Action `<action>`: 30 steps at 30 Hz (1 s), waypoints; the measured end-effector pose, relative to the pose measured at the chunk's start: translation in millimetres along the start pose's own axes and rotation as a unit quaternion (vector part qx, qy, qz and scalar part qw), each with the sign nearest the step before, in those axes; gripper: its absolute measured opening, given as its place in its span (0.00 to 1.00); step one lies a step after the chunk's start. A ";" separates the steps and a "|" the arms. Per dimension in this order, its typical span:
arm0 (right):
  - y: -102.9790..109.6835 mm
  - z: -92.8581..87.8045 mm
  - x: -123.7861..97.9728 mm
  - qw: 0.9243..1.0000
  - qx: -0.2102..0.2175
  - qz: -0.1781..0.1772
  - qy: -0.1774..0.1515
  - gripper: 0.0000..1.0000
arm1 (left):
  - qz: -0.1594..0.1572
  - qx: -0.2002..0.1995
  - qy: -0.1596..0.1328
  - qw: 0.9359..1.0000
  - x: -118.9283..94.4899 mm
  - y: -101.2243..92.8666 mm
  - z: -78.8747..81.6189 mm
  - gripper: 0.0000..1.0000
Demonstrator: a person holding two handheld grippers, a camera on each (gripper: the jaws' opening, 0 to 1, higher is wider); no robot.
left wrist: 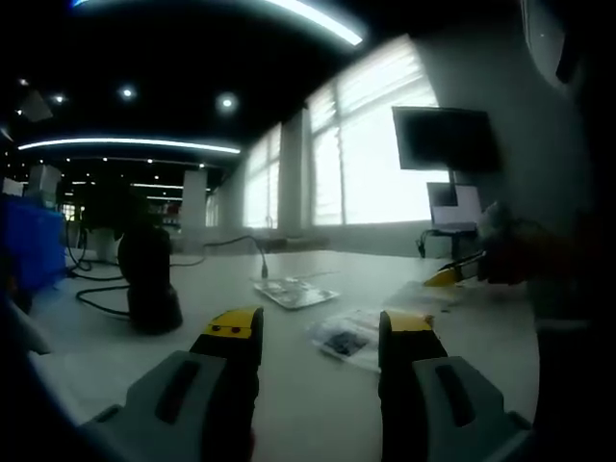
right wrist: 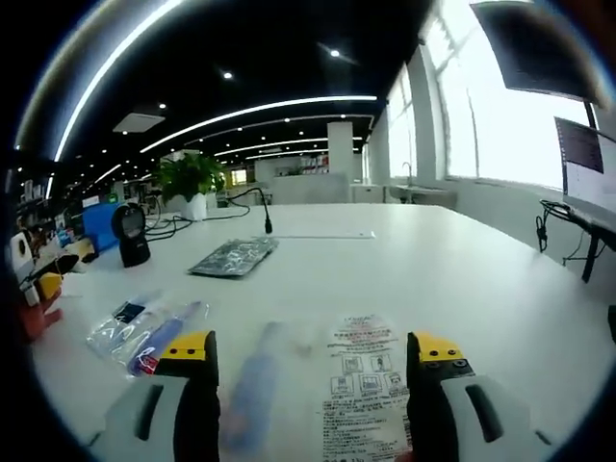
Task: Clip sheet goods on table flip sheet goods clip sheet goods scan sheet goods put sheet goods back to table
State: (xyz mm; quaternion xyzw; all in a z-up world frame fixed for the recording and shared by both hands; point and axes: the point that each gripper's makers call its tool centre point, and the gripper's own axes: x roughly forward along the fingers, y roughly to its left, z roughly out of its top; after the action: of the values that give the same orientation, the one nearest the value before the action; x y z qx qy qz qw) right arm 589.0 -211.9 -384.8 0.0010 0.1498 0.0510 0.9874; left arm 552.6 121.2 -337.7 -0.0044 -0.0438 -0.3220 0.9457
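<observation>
The left gripper (left wrist: 318, 332) hung low over the white table (left wrist: 289, 404), its two yellow-tipped jaws spread wide apart with nothing between them. Just ahead of the jaws, a little toward the right one, a clear packet (left wrist: 348, 337) with dark print lay flat on the table. Further on lay a silvery sheet (left wrist: 295, 292), also flat. To the left of it a black scanner (left wrist: 147, 279) stood upright, with a cable (left wrist: 96, 300) curling behind it. At the right edge of the left gripper view the other gripper came in, a yellow tip (left wrist: 452, 275) over a pale packet; this part was dim and I could not tell if it touched.

In the right gripper view, the right gripper (right wrist: 313, 361) was also spread wide, pinching nothing. Between its jaws a large clear bag (right wrist: 361, 390) with printed text lay flat on the table (right wrist: 462, 279), closer to the right jaw; a blurred blue shape (right wrist: 252, 390) lay beside the left jaw. To the left lay a small packet (right wrist: 144, 332) with blue and red contents. Further away were the silvery sheet (right wrist: 234, 256) and, left of it, the scanner (right wrist: 130, 234), well apart. A plant (right wrist: 190, 178) stood far behind, and windows (right wrist: 510, 125) ran along the right side.
</observation>
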 end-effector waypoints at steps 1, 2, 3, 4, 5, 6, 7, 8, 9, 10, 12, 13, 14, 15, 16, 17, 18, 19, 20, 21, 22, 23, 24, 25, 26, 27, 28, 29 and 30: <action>-1.6 0.1 -0.3 1.000 0.000 -0.001 0.000 0.74 | 0.000 0.000 0.001 1.000 0.0 0.2 -0.5 0.41; -2.9 0.1 -0.7 1.000 -0.002 -0.001 0.000 0.73 | 0.001 0.001 0.002 1.000 0.0 0.3 -0.8 0.41; -4.9 0.5 -1.1 1.000 -0.003 -0.001 0.000 0.73 | 0.001 0.001 0.002 1.000 0.1 0.4 -1.1 0.41; -6.7 2.0 -1.8 1.000 -0.001 0.000 -0.002 0.72 | 0.001 0.001 0.003 1.000 0.1 0.4 -1.4 0.41; -8.1 3.8 -2.2 1.000 0.002 0.002 -0.005 0.72 | 0.001 0.002 0.004 1.000 0.2 0.3 -2.1 0.41; -9.7 5.2 -2.4 1.000 0.003 0.003 -0.006 0.72 | 0.001 0.003 0.005 1.000 0.3 0.2 -2.6 0.41; -11.6 6.4 -2.4 1.000 0.001 0.002 -0.007 0.72 | 0.002 0.004 0.007 1.000 0.3 0.2 -3.3 0.41; -13.9 7.1 -2.2 1.000 -0.001 0.001 -0.006 0.71 | 0.002 0.006 0.008 1.000 0.4 0.3 -3.8 0.41; -16.1 8.3 -2.1 1.000 -0.003 0.003 -0.006 0.71 | 0.003 0.006 0.009 1.000 0.3 0.5 -4.0 0.41; -17.4 9.1 -1.9 1.000 -0.004 0.004 -0.006 0.71 | 0.004 0.006 0.009 1.000 0.2 0.8 -3.9 0.41; -19.7 9.8 -1.0 1.000 -0.007 0.005 -0.003 0.71 | 0.005 0.006 0.008 1.000 -0.1 1.4 -3.3 0.41; -20.9 10.3 -0.5 1.000 -0.008 0.006 -0.001 0.71 | 0.004 0.004 0.006 1.000 -0.3 1.2 -2.3 0.41; -22.1 10.8 0.2 1.000 -0.010 0.007 0.000 0.70 | 0.003 0.001 0.003 1.000 -0.4 0.9 -1.4 0.41; -22.9 11.2 0.9 1.000 -0.017 0.009 0.002 0.70 | 0.002 0.000 0.003 1.000 -0.5 0.7 -1.2 0.41; -24.5 11.9 1.5 1.000 -0.026 0.010 0.004 0.70 | 0.002 0.001 0.004 1.000 -0.4 0.6 -1.5 0.41; -26.5 13.5 1.9 0.999 -0.036 0.010 0.002 0.69 | 0.001 0.002 0.004 1.000 -0.3 0.1 -1.4 0.41; -28.8 15.9 1.9 0.999 -0.045 0.008 -0.002 0.69 | -0.001 0.002 0.004 1.000 -0.3 -0.7 -1.2 0.41; -31.4 17.1 2.4 0.999 -0.046 0.007 -0.002 0.67 | -0.002 0.002 0.004 1.000 -0.2 -1.4 -1.4 0.41; -33.3 17.9 3.1 0.999 -0.046 0.008 -0.003 0.67 | -0.003 0.004 0.005 1.000 -0.1 -1.7 -1.8 0.41; -35.0 18.2 4.3 0.999 -0.047 0.008 -0.001 0.68 | -0.004 0.004 0.006 1.000 0.0 -2.0 -1.9 0.41; -36.8 18.3 4.9 0.999 -0.050 0.008 0.001 0.67 | -0.004 0.003 0.004 1.000 0.0 -2.3 -1.5 0.41; -39.8 18.6 6.0 0.998 -0.056 0.006 0.003 0.67 | -0.004 0.003 0.004 1.000 0.0 -2.2 -1.5 0.41; -42.2 19.1 7.4 0.998 -0.060 0.007 0.006 0.67 | -0.004 0.002 0.004 1.000 0.0 -2.0 -1.5 0.41; -43.7 19.7 8.8 0.998 -0.060 0.011 0.008 0.67 | -0.004 0.002 0.004 1.000 0.0 -2.1 -1.3 0.41; -44.0 20.4 10.0 0.998 -0.061 0.015 0.011 0.67 | -0.004 0.001 0.004 1.000 0.0 -2.1 -1.2 0.41; -43.5 20.6 11.3 0.998 -0.064 0.021 0.015 0.66 | -0.004 0.001 0.004 1.000 0.0 -1.9 -1.2 0.41; -42.8 20.3 12.6 0.997 -0.069 0.029 0.020 0.65 | -0.004 0.001 0.004 1.000 0.0 -1.8 -1.2 0.41; -43.4 20.4 14.7 0.996 -0.074 0.033 0.025 0.64 | -0.004 0.001 0.004 1.000 0.0 -1.5 -1.2 0.41; -43.5 20.7 15.9 0.996 -0.079 0.037 0.028 0.63 | -0.004 0.000 0.004 1.000 -0.1 -1.4 -1.2 0.41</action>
State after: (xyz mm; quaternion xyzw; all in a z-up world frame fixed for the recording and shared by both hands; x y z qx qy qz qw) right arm 614.6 -253.3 -370.5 -0.0727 0.1723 0.0987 0.9774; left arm 551.7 120.1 -338.9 -0.0030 -0.0404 -0.3259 0.9445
